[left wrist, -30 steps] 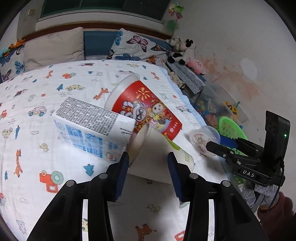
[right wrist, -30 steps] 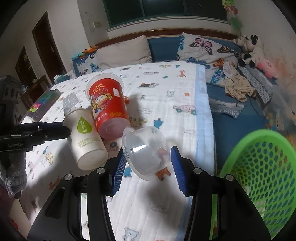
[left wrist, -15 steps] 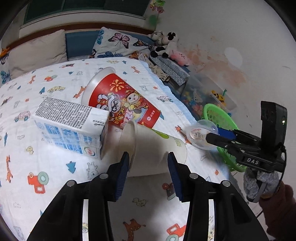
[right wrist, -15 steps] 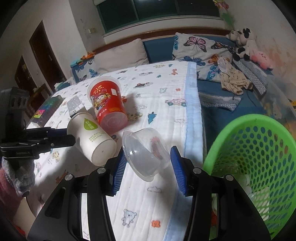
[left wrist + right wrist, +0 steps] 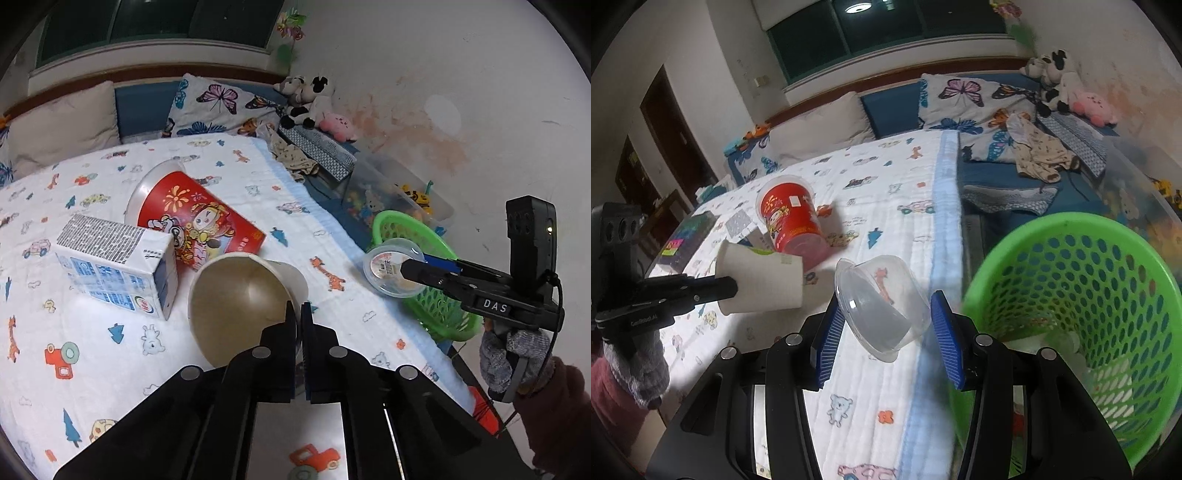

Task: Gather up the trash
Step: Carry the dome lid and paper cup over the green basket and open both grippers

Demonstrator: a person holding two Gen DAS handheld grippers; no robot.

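Paper cup (image 5: pixel 240 295) lies sideways, mouth toward left gripper (image 5: pixel 298 317).

Left wrist view: close, above near bed edge, faces far headboard, tilted down over left gripper (image 5: pixel 298 314); white paper cup (image 5: pixel 243 299) nearest.
Right wrist view: close, at bed's right edge, faces headboard over right gripper (image 5: pixel 884 332).
Shared: red cup (image 5: pixel 195 221) (image 5: pixel 790 218), paper cup (image 5: pixel 761 277), green basket (image 5: pixel 424 273) (image 5: pixel 1067 306), butterfly pillows, each other's gripper.
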